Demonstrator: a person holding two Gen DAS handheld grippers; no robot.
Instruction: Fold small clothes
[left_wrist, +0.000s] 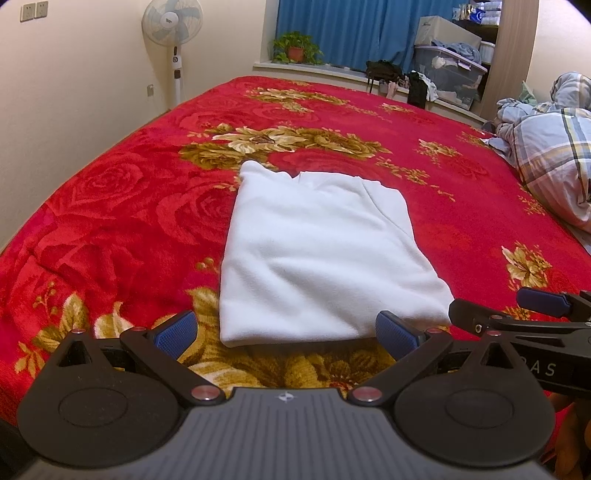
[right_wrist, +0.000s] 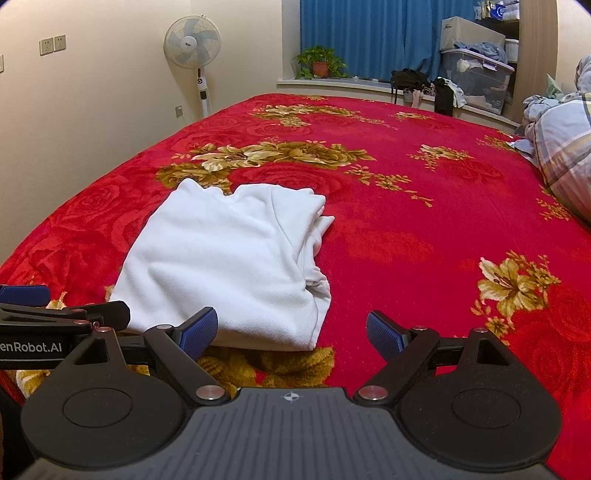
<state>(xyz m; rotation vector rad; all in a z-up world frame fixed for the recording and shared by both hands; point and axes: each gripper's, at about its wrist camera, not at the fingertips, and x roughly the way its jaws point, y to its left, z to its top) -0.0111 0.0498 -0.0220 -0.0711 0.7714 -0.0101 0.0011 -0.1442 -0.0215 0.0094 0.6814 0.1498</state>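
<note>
A bed (left_wrist: 110, 221) covered by a red blanket with gold flowers fills both views. A folded white garment (left_wrist: 317, 258) is laid flat on it, centre frame. A crumpled plaid quilt (left_wrist: 546, 158) is seen at the right edge.

Folded white garment (right_wrist: 229, 266) on red floral blanket (right_wrist: 424, 229); right gripper (right_wrist: 291, 332) spread wide, empty, at its near edge

Folded garment (left_wrist: 317, 254) on bed (left_wrist: 110, 221); quilt (left_wrist: 550, 155) far right, fan (left_wrist: 173, 26) behind-left.
</note>
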